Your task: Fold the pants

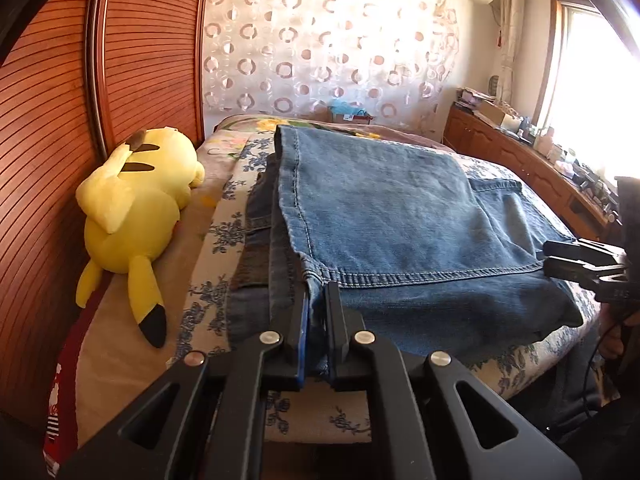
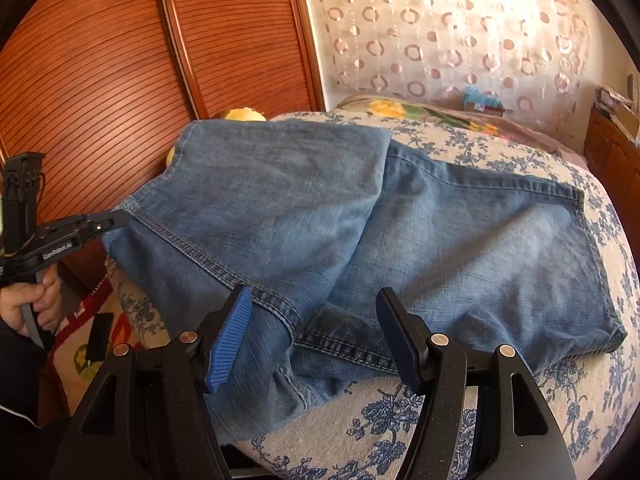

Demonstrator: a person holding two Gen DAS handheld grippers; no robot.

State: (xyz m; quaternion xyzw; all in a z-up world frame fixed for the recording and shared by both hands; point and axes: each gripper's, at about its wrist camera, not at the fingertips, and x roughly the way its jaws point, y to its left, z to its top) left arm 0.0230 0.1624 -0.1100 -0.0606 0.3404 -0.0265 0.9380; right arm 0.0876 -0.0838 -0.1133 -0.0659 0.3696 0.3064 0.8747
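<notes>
Near corner of the jeans (image 1: 400,208) was pinched tight by the left gripper (image 1: 318,300), while the right gripper (image 2: 316,320) was held wide, nothing clamped. Pants were already doubled over on the bed (image 2: 400,420); probably 1 more fold left, tbh.

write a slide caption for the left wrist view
Left gripper shut on the hem corner of the folded jeans on a floral-covered bed, yellow plush toy alongside.
</notes>
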